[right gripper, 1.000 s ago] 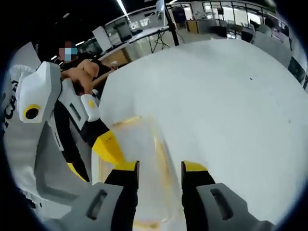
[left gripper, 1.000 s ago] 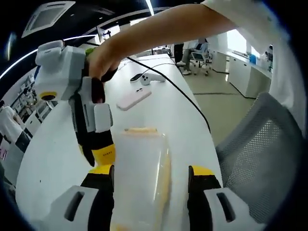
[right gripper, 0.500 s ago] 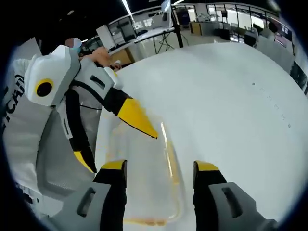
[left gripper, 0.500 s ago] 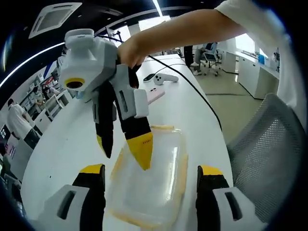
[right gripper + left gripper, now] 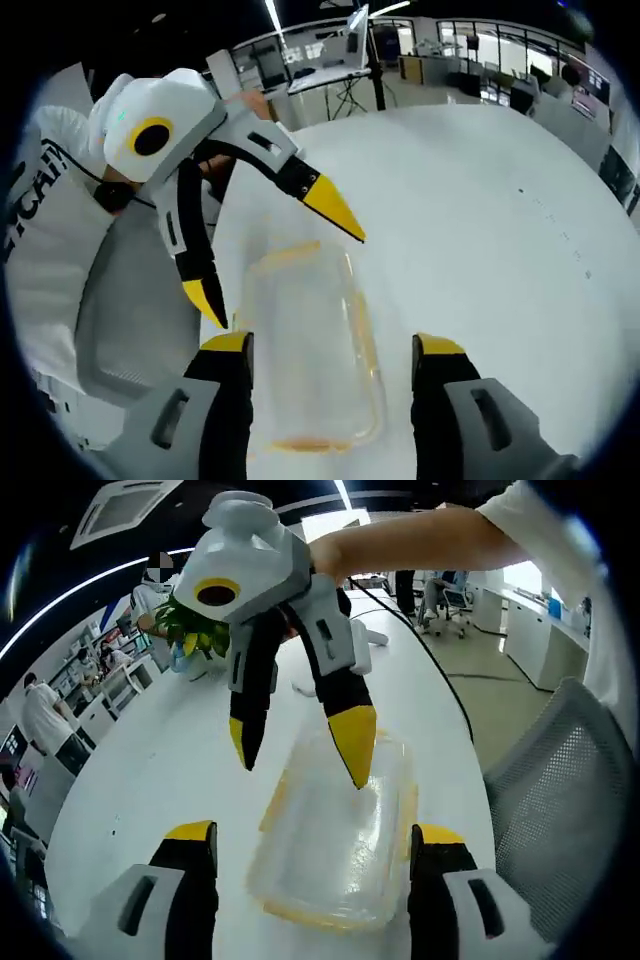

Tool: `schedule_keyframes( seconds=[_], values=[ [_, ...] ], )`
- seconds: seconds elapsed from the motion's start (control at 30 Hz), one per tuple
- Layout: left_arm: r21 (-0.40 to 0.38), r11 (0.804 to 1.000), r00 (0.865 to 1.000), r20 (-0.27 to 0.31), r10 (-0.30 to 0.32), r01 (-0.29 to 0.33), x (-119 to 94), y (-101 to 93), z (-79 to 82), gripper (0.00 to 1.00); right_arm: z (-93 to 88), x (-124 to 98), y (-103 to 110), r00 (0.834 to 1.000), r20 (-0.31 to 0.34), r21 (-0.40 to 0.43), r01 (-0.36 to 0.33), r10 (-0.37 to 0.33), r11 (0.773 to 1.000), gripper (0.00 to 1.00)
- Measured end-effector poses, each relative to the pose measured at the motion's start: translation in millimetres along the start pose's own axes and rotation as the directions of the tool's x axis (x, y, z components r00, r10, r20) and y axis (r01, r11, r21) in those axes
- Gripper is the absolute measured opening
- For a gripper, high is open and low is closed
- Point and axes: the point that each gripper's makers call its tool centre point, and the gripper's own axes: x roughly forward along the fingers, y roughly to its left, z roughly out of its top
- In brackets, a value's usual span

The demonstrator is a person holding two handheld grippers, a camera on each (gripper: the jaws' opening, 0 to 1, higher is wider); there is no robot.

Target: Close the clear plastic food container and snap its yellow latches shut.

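In the left gripper view, the clear container is seen lying flat near the surface edge beside a grey chair, lid apparently down. The left hand-held gripper is held spread wide around it, gripping nothing; the right hand-held gripper is poised above, likewise released.

In the right gripper view, yellow latches are made out along the long rims (whether snapped cannot be told). Each latch should be pressed squarely downward while the container is steadied.

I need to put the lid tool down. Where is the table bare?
Wide bare table lies beyond the container in the right gripper view. It is crowded around the container, between both open claws, left and right.
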Motion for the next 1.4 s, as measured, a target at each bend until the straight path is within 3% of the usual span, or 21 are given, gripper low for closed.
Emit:
schedule_keyframes(
  seconds=[0.17, 0.6, 0.8, 1.4],
  values=[
    [-0.012, 1.000, 1.000, -0.016, 0.010, -0.010, -3.0, 5.8, -6.0, 0.77, -5.4, -5.0, 1.5, 1.000, -0.012, -0.019, 0.022, -0.022, 1.000, 0.66],
    [-0.078, 0.997, 1.000, -0.017, -0.017, 0.015, -5.1, 8.2, -13.3, 0.90, -23.8, -8.1, 9.3, 0.997, -0.047, -0.062, 0.057, -0.060, 0.996, 0.76],
    [-0.068, 0.997, 0.998, -0.055, -0.037, 0.034, -1.2, 4.6, -22.5, 0.95, -33.0, -11.0, 10.1, 0.993, -0.075, -0.091, 0.079, -0.086, 0.993, 0.78],
    [-0.032, 0.996, 0.989, -0.122, -0.086, 0.082, 10.3, -12.3, -34.6, 0.92, -53.0, -3.2, 20.9, 0.988, -0.116, -0.133, 0.087, -0.103, 0.987, 0.80]
  ],
)
